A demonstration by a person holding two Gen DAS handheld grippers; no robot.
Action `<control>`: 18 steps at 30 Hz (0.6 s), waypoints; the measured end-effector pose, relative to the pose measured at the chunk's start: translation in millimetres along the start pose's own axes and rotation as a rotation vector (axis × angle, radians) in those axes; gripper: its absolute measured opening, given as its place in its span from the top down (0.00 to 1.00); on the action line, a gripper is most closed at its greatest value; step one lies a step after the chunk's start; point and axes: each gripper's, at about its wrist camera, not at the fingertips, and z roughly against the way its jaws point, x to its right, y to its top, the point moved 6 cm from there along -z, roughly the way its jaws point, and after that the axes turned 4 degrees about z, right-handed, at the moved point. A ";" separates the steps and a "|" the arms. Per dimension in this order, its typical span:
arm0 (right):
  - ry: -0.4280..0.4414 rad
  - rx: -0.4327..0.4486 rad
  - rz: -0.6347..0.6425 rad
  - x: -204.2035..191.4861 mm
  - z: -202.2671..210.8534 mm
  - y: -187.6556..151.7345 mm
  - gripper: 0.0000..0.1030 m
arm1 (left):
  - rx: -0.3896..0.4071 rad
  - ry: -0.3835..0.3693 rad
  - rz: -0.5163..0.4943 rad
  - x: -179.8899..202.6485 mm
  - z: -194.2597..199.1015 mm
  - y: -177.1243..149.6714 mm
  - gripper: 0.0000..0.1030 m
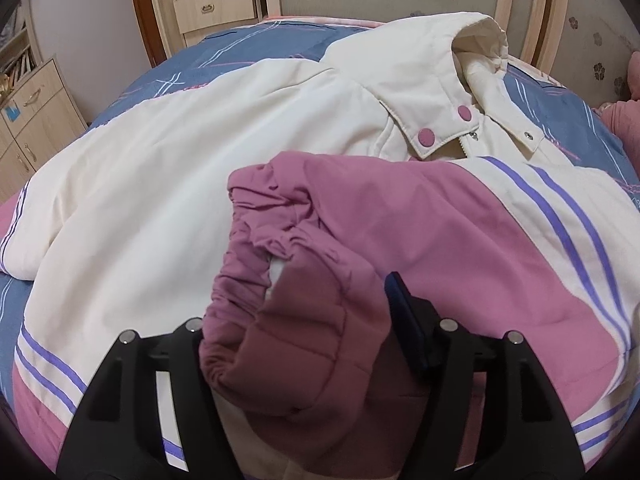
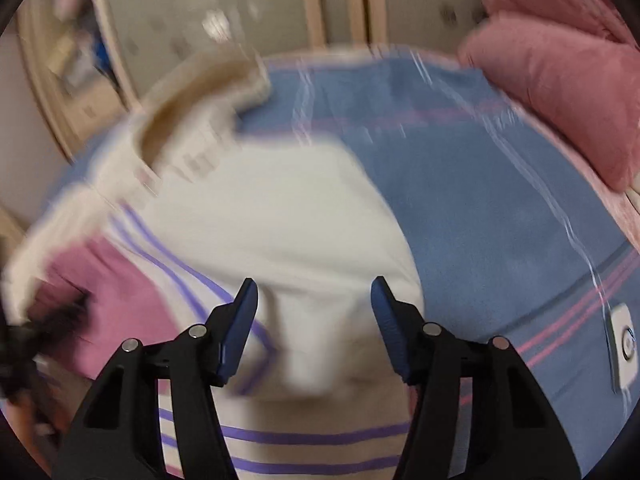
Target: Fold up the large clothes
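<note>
Bedroom, blue striped bedspread. Cream-pink jacket spread across it, collar away. Left gripper grasps pink cuff laid over jacket chest. Right gripper parted, empty, above jacket's right sleeve.

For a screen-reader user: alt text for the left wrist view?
The left tongs hold the pink cuffed sleeve of a cream and pink jacket, which lies spread on a blue striped bedspread.

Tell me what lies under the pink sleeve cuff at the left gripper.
The pink sleeve cuff lies on the cream jacket, spread over the blue bedspread. The left gripper straddles it; the jacket's zipper below is mostly covered.
</note>
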 end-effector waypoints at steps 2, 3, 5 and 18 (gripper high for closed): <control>-0.036 -0.069 -0.003 4.3 -11.9 -6.7 0.42 | 0.011 -0.005 0.018 -2.9 2.3 2.5 0.34; -0.037 -0.130 -0.011 7.3 -23.6 -12.6 0.42 | 0.038 -0.012 0.044 -7.0 7.4 6.1 0.35; -0.033 -0.227 0.004 8.4 -42.2 -25.4 0.40 | 0.087 -0.013 0.077 -15.5 16.3 14.0 0.35; -0.037 -0.188 0.057 -1.5 -34.0 -21.1 0.25 | 0.294 -0.184 0.226 -22.0 98.5 59.1 0.22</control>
